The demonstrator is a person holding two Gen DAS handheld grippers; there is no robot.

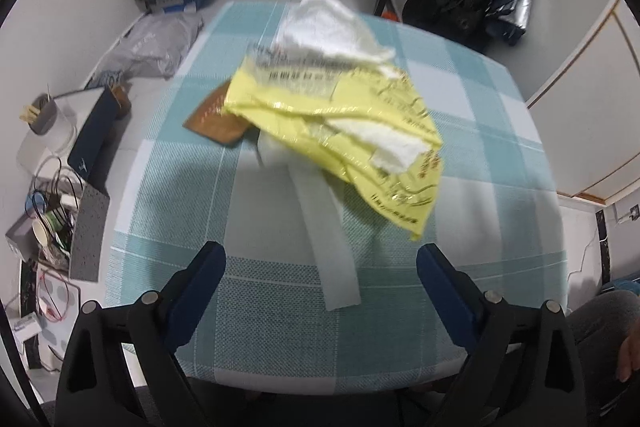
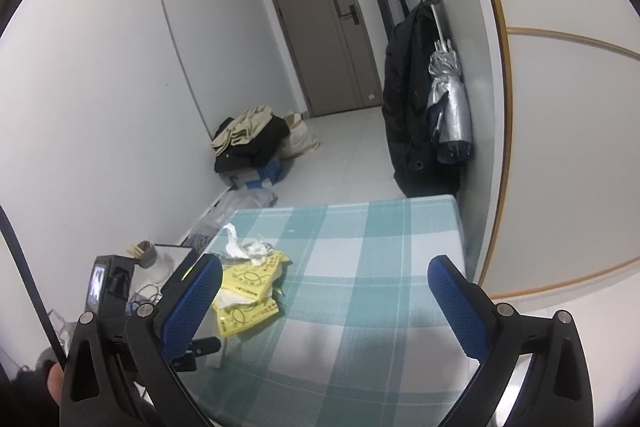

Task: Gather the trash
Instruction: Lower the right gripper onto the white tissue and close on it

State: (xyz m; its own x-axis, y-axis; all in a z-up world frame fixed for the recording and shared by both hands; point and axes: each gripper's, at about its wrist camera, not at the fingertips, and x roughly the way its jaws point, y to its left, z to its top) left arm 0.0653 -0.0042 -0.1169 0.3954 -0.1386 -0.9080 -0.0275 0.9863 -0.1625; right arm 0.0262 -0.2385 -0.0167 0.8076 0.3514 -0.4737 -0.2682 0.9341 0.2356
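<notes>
Trash: yellow wrapper (image 1: 340,131) and tissue (image 1: 328,27) on worktop (image 1: 480,155). Light, limp, crinkly, slippery film. Pinch wrapper's bunched middle. Left claw (image 1: 320,267) and right claw (image 2: 324,281) both apart, empty.

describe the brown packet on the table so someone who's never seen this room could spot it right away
Start at the table with the teal and white checked cloth. In the left wrist view a pile of trash sits mid-table, topped by a crumpled yellow wrapper and white tissue. The brown packet pokes out from under the wrapper's left edge: flat, rectangular and the only brown piece there.
</notes>
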